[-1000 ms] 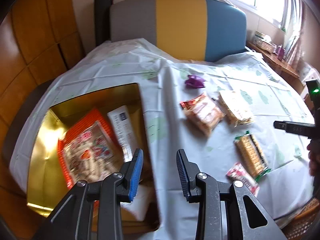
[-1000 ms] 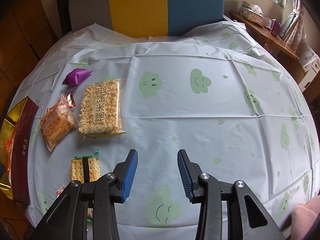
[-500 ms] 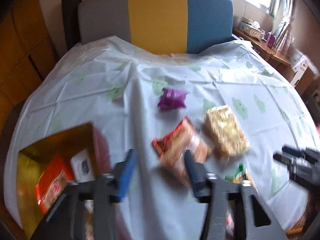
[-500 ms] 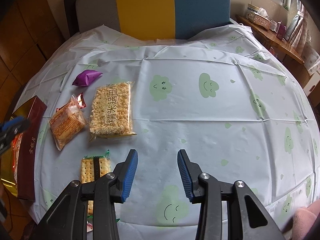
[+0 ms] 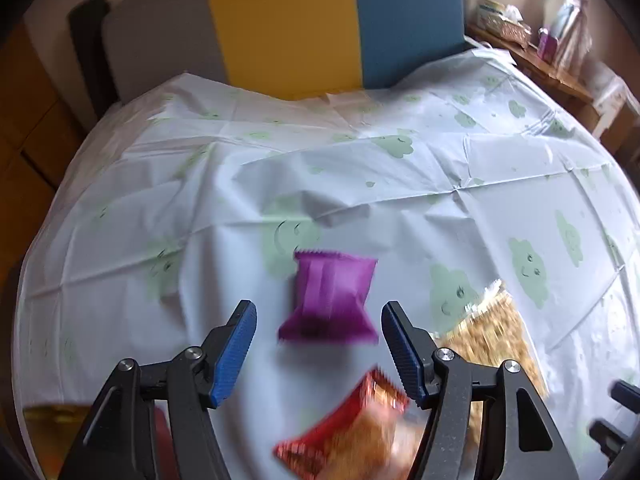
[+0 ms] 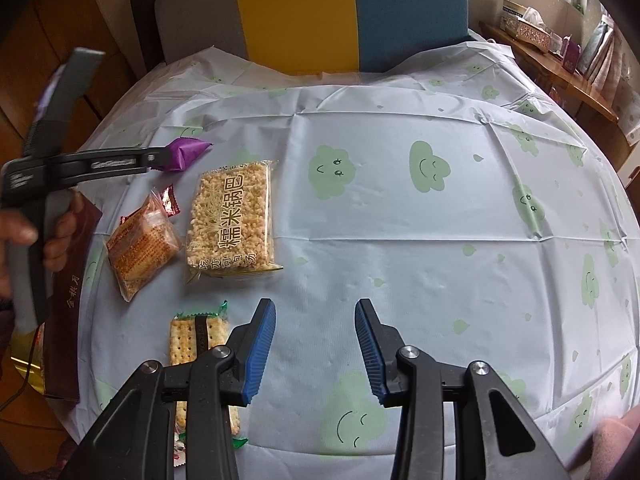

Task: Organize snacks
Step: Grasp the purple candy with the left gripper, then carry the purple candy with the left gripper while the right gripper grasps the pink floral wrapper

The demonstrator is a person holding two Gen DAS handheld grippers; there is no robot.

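The surface (image 6: 400, 208) wears a thin, creased plastic sheet with a soft sheen. The purple packet (image 5: 330, 298) is smooth glossy foil, and the rice-cake pack (image 6: 232, 220) clear shiny film over a rough grainy cake. Each tool (image 6: 315, 350) has matt black plastic arms, ribbed blue pads (image 6: 260, 350) and bright metal rivets.

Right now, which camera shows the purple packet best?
The left wrist view: the purple packet lies whole, close and centred between the open left gripper's fingers, though slightly blurred. The right wrist view shows it small and far off, its near end hidden behind that gripper's tip.
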